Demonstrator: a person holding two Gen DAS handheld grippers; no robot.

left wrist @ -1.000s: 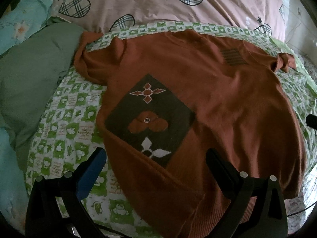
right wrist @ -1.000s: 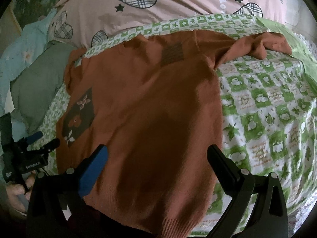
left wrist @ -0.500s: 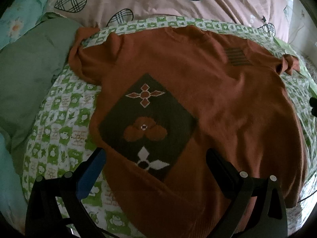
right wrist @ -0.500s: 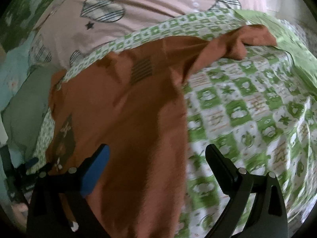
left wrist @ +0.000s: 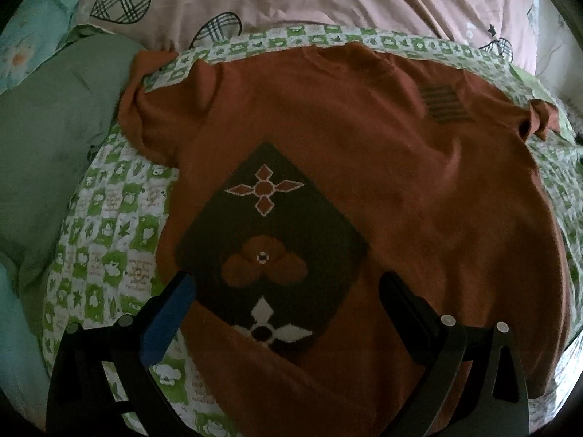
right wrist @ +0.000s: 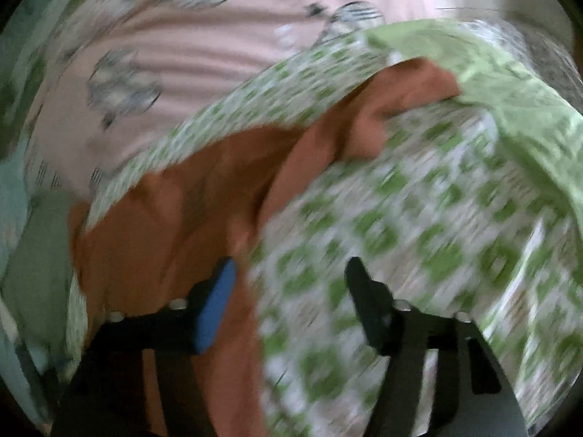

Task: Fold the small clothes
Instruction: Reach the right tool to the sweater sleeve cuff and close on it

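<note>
Bed w/ green-check sheet [left wrist: 109, 225]: orange sweater [left wrist: 419, 200] lies flat, front up, ready for folding. Our left tongs [left wrist: 288, 298] gape over its hem; right tongs [right wrist: 289, 284] (blurry) also apart, aimed at the 1 o'clock sleeve [right wrist: 364, 123].

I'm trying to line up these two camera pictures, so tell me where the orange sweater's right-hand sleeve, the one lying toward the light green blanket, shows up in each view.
Left wrist view: the sleeve is a small bunched end at the far right edge, upper part.
Right wrist view: the sleeve runs diagonally through the upper middle, blurred, its end touching the light green blanket.
Shared landmark: the pink pillow with plaid hearts along the top of both.
</note>
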